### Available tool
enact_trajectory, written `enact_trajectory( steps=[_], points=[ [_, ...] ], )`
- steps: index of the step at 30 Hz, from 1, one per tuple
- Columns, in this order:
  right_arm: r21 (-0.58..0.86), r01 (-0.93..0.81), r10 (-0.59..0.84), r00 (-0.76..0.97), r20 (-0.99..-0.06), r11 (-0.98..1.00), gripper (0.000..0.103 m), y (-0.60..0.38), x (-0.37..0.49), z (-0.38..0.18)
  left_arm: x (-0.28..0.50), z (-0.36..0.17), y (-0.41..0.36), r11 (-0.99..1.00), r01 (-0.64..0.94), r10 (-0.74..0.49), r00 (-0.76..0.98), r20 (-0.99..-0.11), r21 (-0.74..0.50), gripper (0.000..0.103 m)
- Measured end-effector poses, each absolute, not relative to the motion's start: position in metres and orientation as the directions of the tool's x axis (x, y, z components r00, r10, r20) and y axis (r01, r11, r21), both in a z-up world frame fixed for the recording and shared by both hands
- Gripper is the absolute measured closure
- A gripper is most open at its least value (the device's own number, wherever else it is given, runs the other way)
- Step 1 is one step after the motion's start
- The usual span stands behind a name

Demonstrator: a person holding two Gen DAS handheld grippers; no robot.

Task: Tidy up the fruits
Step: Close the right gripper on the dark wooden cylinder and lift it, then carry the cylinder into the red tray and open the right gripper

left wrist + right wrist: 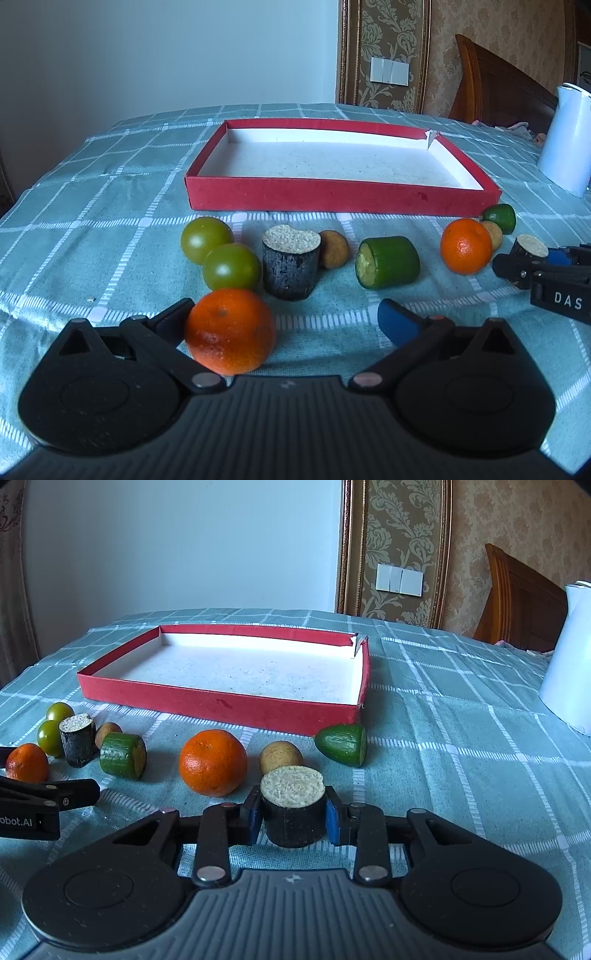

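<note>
A shallow red tray (332, 197) with a white bottom lies on the checked cloth; it also shows in the right wrist view (221, 709). My left gripper (284, 317) is open, with an orange (231, 330) between its fingers, against the left one. My right gripper (293, 812) is shut on a dark cut cylinder (293, 812) with a pale top, standing on the cloth. In front of the tray lie two green tomatoes (218, 254), another dark cylinder (290, 267), a green cut piece (388, 262), a second orange (466, 245) and small brown fruits (334, 249).
A white kettle (567, 140) stands at the right of the table. A green cone-shaped piece (343, 744) lies by the tray's near right corner. A wooden chair (517, 605) and a wall are behind the table.
</note>
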State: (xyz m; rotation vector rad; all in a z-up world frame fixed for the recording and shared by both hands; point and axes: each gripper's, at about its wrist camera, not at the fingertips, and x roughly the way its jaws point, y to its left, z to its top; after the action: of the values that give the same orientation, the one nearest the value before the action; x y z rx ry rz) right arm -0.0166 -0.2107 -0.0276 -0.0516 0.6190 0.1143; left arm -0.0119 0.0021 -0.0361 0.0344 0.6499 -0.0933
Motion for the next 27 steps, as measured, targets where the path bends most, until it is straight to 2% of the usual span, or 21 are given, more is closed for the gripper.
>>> enact_trajectory(
  steps=[8,15,27],
  points=[
    [-0.019,-0.118,0.091,0.848,-0.522,0.993,0.070,-0.213,-0.022,-0.003,-0.013,-0.037,0.002,0.995,0.099,-0.080,0.796,-0.600,0.000,0.000],
    [-0.055,-0.104,0.066,0.877,-0.477,0.993,0.070,-0.207,0.021,0.017,-0.014,-0.037,0.003,0.995,0.100,-0.085,0.797,-0.597,-0.007,0.000],
    [-0.037,-0.102,0.062,0.812,-0.580,0.994,0.070,-0.197,0.126,-0.014,-0.014,-0.037,0.005,0.995,0.100,-0.084,0.799,-0.596,-0.006,0.000]
  ],
)
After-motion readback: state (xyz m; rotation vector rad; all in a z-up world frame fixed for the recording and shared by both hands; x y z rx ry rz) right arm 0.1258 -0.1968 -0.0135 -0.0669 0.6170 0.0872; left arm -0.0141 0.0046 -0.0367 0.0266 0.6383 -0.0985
